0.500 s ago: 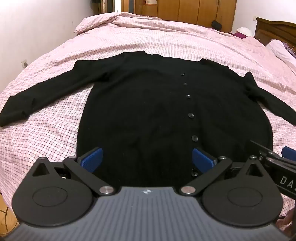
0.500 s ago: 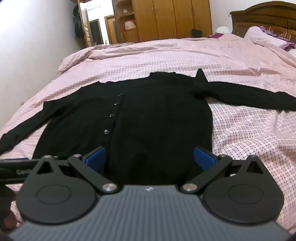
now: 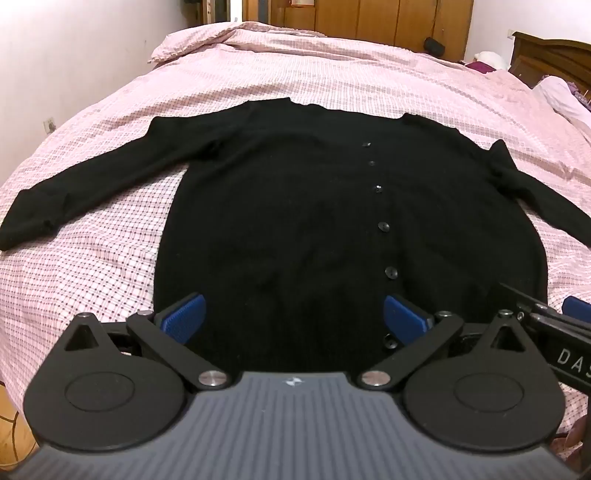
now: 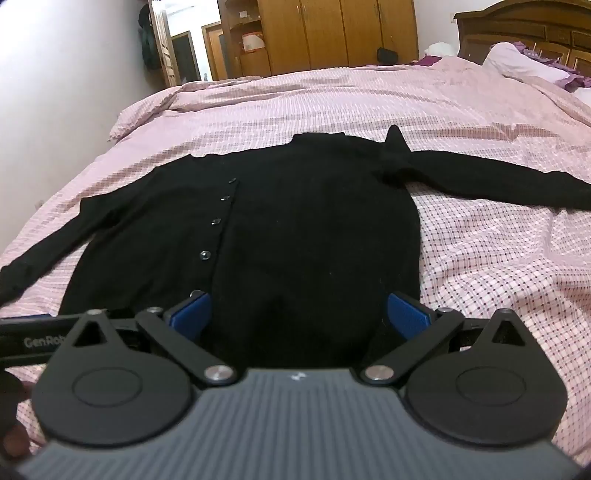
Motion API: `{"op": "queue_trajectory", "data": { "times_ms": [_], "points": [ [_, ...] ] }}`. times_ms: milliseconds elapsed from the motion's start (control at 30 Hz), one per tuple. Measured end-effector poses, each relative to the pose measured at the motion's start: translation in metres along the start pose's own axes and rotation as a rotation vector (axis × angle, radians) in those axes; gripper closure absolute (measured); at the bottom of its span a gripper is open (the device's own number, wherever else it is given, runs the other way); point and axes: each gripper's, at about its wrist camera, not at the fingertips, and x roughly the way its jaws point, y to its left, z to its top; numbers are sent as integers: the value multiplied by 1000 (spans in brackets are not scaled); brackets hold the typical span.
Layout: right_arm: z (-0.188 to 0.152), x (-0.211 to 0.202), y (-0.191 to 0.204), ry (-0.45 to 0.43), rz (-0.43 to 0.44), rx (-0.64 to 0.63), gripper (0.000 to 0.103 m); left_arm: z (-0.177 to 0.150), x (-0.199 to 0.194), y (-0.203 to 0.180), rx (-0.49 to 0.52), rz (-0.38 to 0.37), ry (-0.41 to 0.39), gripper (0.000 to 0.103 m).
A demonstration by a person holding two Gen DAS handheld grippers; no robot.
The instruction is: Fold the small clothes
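A black buttoned cardigan lies flat on the pink checked bed, collar away from me, both sleeves spread sideways. It also shows in the right wrist view. My left gripper is open, hovering over the cardigan's near hem, left of the button row. My right gripper is open over the hem's right half. Its blue fingers straddle black cloth without closing on it. The right gripper's side shows at the left wrist view's right edge.
The bed stretches far ahead. Wooden wardrobes stand at the back. A headboard and pillows are at the right. A white wall runs along the left, and floor shows at lower left.
Both grippers have tilted and shifted slightly over the hem, the right one drawing a little nearer the cardigan. The cardigan has not moved and both grippers stay open.
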Motion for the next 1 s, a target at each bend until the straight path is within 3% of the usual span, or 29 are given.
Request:
{"op": "queue_trajectory", "data": {
  "times_ms": [1000],
  "points": [
    [2,1,0,17,-1,13,0,0,0,1,-1,3,6,0]
  ]
}}
